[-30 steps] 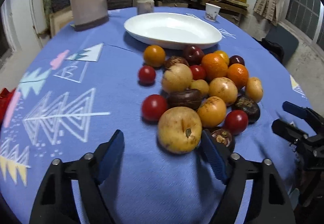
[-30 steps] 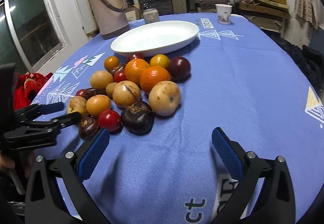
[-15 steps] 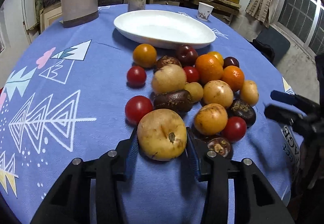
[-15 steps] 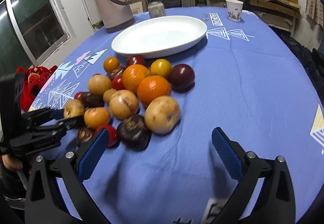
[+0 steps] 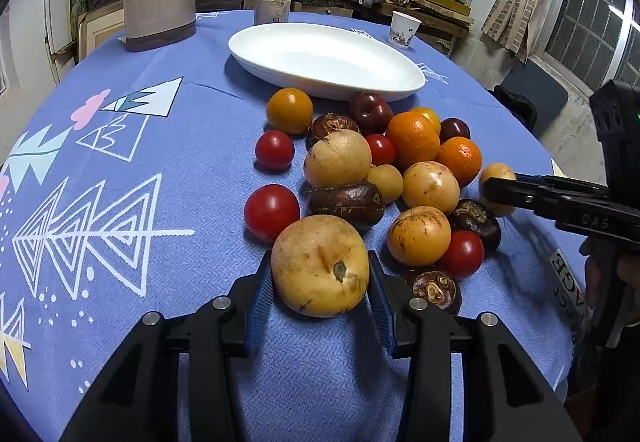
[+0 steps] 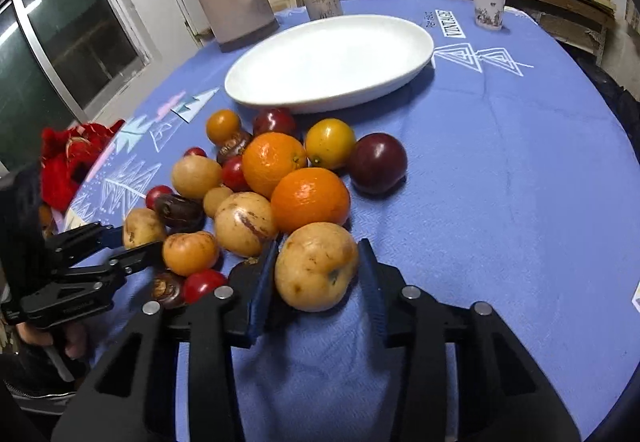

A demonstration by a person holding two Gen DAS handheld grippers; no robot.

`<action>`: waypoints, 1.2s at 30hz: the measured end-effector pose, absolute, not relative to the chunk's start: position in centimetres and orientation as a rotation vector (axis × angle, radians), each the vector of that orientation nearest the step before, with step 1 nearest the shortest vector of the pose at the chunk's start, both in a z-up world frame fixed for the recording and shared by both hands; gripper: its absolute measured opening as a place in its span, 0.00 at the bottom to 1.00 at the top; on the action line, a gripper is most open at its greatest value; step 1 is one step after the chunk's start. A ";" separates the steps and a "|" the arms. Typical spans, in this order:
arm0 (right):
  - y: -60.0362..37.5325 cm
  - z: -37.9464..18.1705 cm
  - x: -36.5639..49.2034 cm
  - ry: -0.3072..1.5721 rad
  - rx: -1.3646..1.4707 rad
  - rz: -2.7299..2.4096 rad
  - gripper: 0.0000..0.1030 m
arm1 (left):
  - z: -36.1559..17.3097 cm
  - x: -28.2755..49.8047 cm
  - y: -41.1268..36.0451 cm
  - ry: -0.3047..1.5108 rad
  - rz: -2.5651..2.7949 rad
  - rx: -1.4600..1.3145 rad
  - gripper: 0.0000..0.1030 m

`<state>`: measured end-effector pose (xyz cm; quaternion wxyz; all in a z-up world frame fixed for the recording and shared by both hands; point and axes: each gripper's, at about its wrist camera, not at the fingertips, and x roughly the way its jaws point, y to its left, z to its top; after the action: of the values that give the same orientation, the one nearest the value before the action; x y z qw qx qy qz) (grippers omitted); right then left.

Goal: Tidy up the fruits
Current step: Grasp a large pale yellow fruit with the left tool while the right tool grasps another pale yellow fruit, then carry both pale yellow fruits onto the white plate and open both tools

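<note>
In the left wrist view, the left gripper [image 5: 320,296] gripped a big yellow fruit [image 5: 320,266] at the near edge of the pile, a red tomato [image 5: 272,207] and a dark chestnut-like fruit [image 5: 346,202] crowding behind; the white dish [image 5: 326,60] lay beyond.

In the right wrist view, the right gripper [image 6: 318,278], jaws just closing, clasped another yellow fruit [image 6: 316,267] against an orange [image 6: 310,201]. Only here showed a window [image 6: 60,54].
</note>
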<state>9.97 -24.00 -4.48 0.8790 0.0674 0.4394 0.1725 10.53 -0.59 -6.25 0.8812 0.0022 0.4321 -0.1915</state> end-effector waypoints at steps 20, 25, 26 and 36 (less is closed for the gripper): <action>-23.3 3.5 17.3 0.763 0.069 0.360 0.38 | 3.2 19.3 -3.6 0.730 -0.444 0.060 0.43; -22.1 1.1 23.0 0.840 0.076 0.335 0.38 | 1.2 25.3 -5.9 0.812 -0.406 0.054 0.43; -21.8 0.3 24.0 0.866 0.081 0.335 0.38 | 0.4 26.3 -6.1 0.833 -0.399 0.052 0.43; -20.8 -3.6 29.5 0.976 0.073 0.302 0.40 | -3.9 29.8 -5.8 0.930 -0.349 0.060 0.43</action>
<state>29.51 -20.83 -3.63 0.8717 0.0352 0.4669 0.1443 29.75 -5.84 -3.85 0.8788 0.0289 0.4461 -0.1672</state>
